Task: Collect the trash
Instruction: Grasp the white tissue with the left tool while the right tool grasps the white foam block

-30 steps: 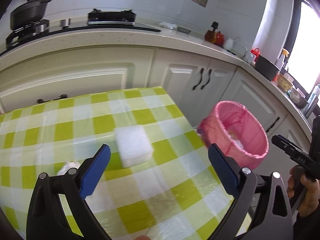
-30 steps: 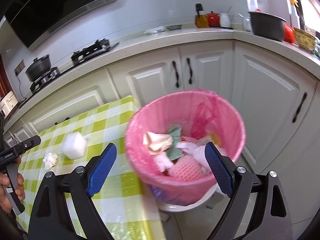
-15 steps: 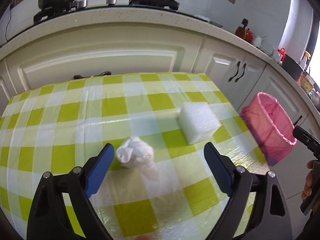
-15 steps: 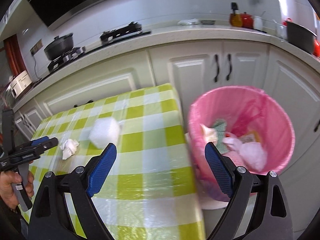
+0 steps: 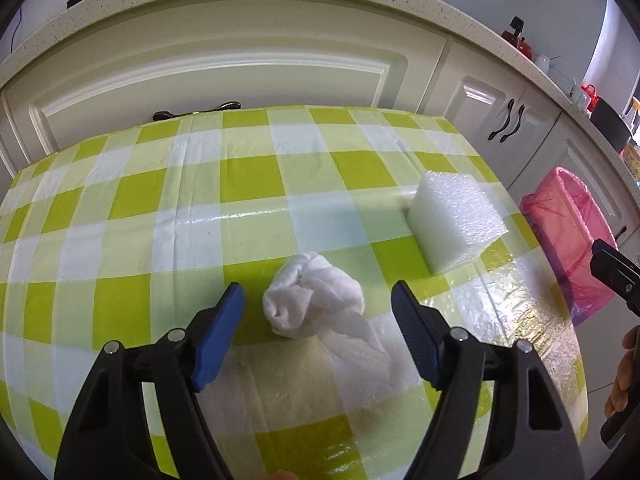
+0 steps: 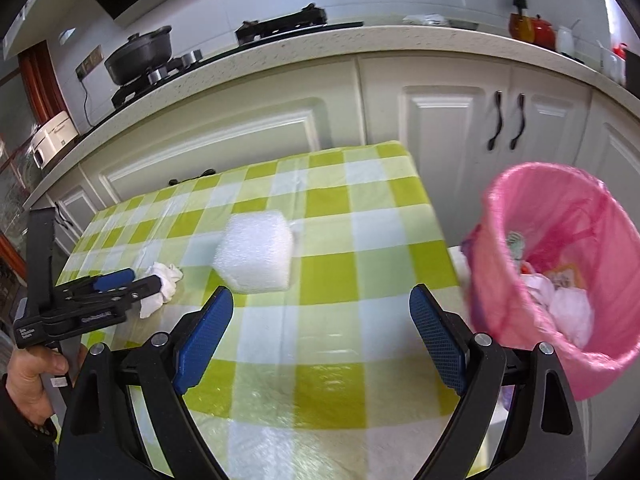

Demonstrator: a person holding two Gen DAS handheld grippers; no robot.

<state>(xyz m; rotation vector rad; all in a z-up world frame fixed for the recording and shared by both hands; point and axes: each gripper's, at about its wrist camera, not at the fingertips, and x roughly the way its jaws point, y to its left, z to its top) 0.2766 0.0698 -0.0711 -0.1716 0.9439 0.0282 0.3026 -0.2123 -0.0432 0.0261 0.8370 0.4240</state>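
A crumpled white tissue (image 5: 316, 296) lies on the green-checked tablecloth (image 5: 248, 184), between the blue pads of my left gripper (image 5: 318, 298). The jaws are closing around it with gaps still on both sides. To the tissue's right rests a white foam block (image 5: 454, 226). In the right wrist view the foam block (image 6: 256, 258) sits just beyond my right gripper (image 6: 322, 300), which is open with nothing between its fingers. The left gripper (image 6: 132, 280) appears there at the tissue (image 6: 162, 286). A pink-lined trash bin (image 6: 560, 276) with several scraps inside stands off the table's right edge.
White kitchen cabinets (image 6: 460, 120) and a speckled counter (image 6: 320, 46) run behind the table. A black pot (image 6: 140, 54) sits on the stove. A hand (image 6: 28, 380) holds the left gripper's handle at the table's left side. The bin (image 5: 568, 236) stands close to the table corner.
My left gripper swung left from the foam block, came down over the tissue and narrowed its jaws. My right gripper moved left from over the bin to the table, facing the foam block.
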